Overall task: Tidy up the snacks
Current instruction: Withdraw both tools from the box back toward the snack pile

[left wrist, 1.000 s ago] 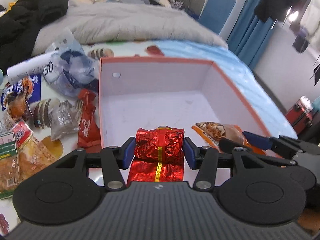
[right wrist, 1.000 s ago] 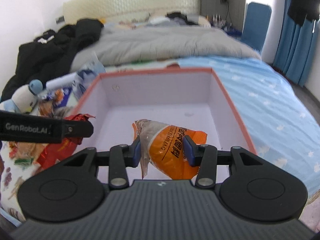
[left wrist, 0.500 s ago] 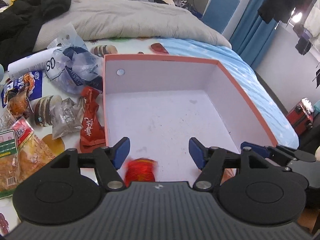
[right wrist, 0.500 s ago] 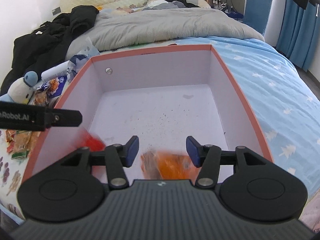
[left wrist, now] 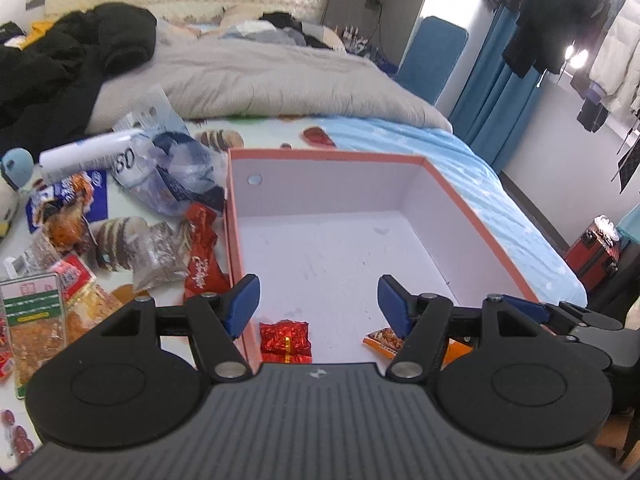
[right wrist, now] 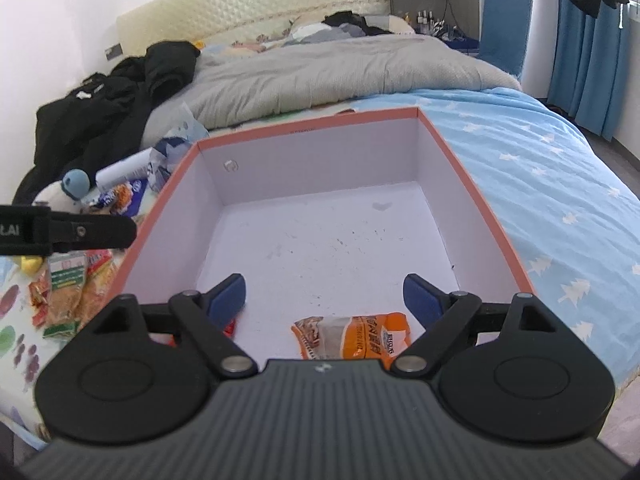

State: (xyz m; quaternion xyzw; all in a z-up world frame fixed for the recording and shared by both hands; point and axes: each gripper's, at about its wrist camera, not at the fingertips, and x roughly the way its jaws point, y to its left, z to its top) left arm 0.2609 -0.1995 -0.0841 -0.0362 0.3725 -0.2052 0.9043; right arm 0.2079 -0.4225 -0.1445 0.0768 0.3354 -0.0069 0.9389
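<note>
A grey duvet (right wrist: 336,76) and black clothes (right wrist: 120,96) lie on the bed.

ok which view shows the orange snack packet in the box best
The right wrist view: the orange snack packet lies flat on the box floor, nearly whole, print visible. The left wrist view shows only one end of it, behind a finger of the left gripper.

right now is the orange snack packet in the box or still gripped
In the box. The orange snack packet lies flat on the box floor, and the right gripper stands open above it, touching nothing.
</note>
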